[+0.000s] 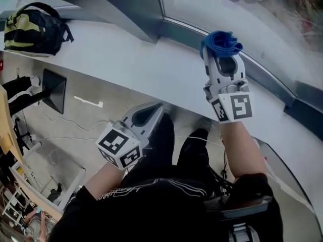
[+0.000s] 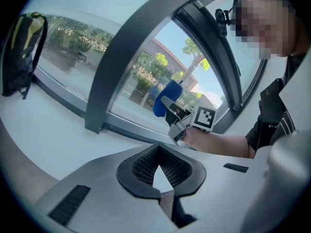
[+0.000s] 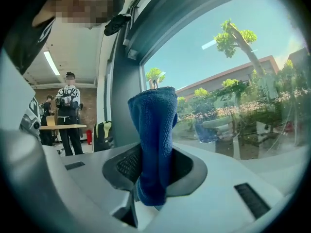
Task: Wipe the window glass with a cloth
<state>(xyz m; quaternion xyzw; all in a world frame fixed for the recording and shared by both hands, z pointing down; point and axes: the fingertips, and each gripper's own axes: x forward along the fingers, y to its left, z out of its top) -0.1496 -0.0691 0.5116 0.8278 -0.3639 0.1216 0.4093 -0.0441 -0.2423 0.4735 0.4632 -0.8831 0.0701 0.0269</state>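
My right tongs (image 1: 222,54) are clamped on a blue cloth (image 1: 220,41). The right gripper view shows the jaws closed round its lower part, while the rest stands up in a folded bunch above them. I hold it raised over the far edge of the white window sill (image 1: 126,59), right by the dark bottom rail of the frame, with the window glass (image 1: 227,6) just beyond. The cloth is very near the pane, but I cannot tell whether it touches. My bare forearm runs back from the marker cube towards my body.

My left tongs (image 1: 155,111) are pressed together with nothing between them. In the left gripper view the pads meet at the tips and only the shaped opening behind them shows light. I hold this pair low, off the near edge of the sill and just beside my legs (image 1: 174,140) in dark trousers, above the floor (image 1: 65,130). It points towards the window and is well apart from the cloth.

At the far left end of the sill lies a black and yellow backpack (image 1: 31,28), against the glass. A broad grey frame post (image 1: 128,6) rises from the sill between the backpack and the pane in front of the cloth. Trees and a building show outside through the glass. Behind me, deep in the room, a person (image 3: 68,113) stands.
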